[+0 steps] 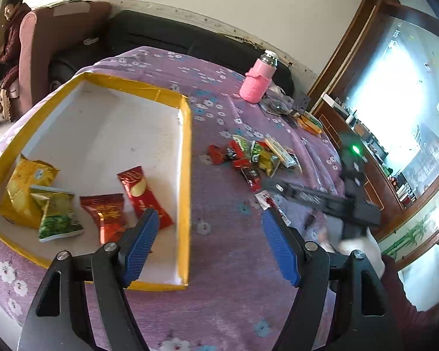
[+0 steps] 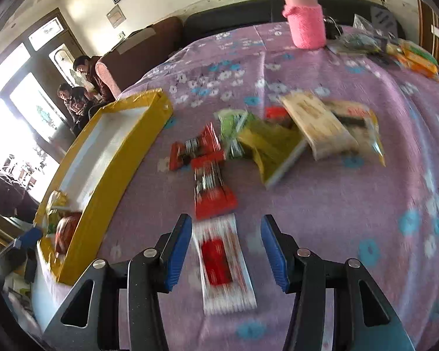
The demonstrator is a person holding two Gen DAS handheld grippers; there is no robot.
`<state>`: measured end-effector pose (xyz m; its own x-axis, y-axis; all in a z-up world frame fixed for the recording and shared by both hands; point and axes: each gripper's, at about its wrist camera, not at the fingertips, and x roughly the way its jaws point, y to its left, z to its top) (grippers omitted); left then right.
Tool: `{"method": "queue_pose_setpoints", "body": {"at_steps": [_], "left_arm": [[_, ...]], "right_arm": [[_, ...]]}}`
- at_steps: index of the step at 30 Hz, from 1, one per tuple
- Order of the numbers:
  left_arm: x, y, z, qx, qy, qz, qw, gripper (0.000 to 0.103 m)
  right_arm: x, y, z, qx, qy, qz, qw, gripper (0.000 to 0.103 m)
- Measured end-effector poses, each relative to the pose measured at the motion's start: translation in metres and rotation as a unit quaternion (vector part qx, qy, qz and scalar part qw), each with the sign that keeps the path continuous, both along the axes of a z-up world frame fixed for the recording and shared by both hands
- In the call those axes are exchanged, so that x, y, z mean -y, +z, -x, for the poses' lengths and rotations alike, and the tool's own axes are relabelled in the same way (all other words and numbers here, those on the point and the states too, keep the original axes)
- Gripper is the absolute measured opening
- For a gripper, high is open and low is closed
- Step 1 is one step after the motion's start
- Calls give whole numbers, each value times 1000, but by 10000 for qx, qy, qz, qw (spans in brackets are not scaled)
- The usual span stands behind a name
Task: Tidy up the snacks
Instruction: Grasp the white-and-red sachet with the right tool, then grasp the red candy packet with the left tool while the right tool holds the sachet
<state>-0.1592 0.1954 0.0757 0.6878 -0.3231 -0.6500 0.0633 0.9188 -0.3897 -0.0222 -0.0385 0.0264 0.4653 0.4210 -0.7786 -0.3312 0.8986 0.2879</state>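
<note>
Tray point(image 1: 187, 158): yellow rim lying just left of bare purple cloth point(image 2: 322, 219)
Right gripper point(image 2: 225, 247): hanging released, white-red packet point(image 2: 222, 263) lying between its fingers
Left gripper point(image 1: 209, 235): gaping, straddling tray rim, gripping nothing

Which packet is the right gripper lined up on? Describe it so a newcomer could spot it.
On the purple floral tablecloth, right of the yellow-rimmed tray, a pile of snacks lies loose. The packet lies apart from it, nearest the camera, between the open right gripper fingers. It alone is white with a red centre panel.
</note>
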Motion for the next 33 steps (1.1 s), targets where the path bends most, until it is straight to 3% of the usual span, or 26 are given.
{"method": "queue_pose_setpoints", "body": {"at_steps": [6,8,16,18,19,21,25,28,29,33], "left_arm": [[14,-2,-3,-84,-95,-85,9999,73],[16,-3,-4,-100,-101,-125,9998,73],[23,-5,-6,-145,-220,-154,9995,73],[26,-6,-8,-161,-267,-153,9994,73],[30,-8,-8,-176,-305,-171,9992,73],[36,-10,-11,-211,-379,-212,9988,73],[54,-12,-15,-286,-545,-349,9975,73],[64,-11,-17,-314,-622,-484,9964,73],[65,-11,-18,-314,-636,-511,9962,73],[73,-9,-24,-336,-660,-587,9955,73]], "right_arm": [[-39,-2,-32,159,156,426,9988,48],[-45,-8,-40,13,195,446,9988,26],[-34,-3,-14,-544,798,-522,9940,30],[-18,5,-7,-411,639,-584,9954,45],[-8,9,-2,-232,551,-411,9974,50],[0,10,3,-40,495,18,9988,51],[-5,-8,16,-112,718,522,9960,52],[-17,-10,30,223,904,893,9916,42],[-21,-11,32,275,946,947,9906,31],[-23,-12,31,400,920,1093,9889,29]]}}
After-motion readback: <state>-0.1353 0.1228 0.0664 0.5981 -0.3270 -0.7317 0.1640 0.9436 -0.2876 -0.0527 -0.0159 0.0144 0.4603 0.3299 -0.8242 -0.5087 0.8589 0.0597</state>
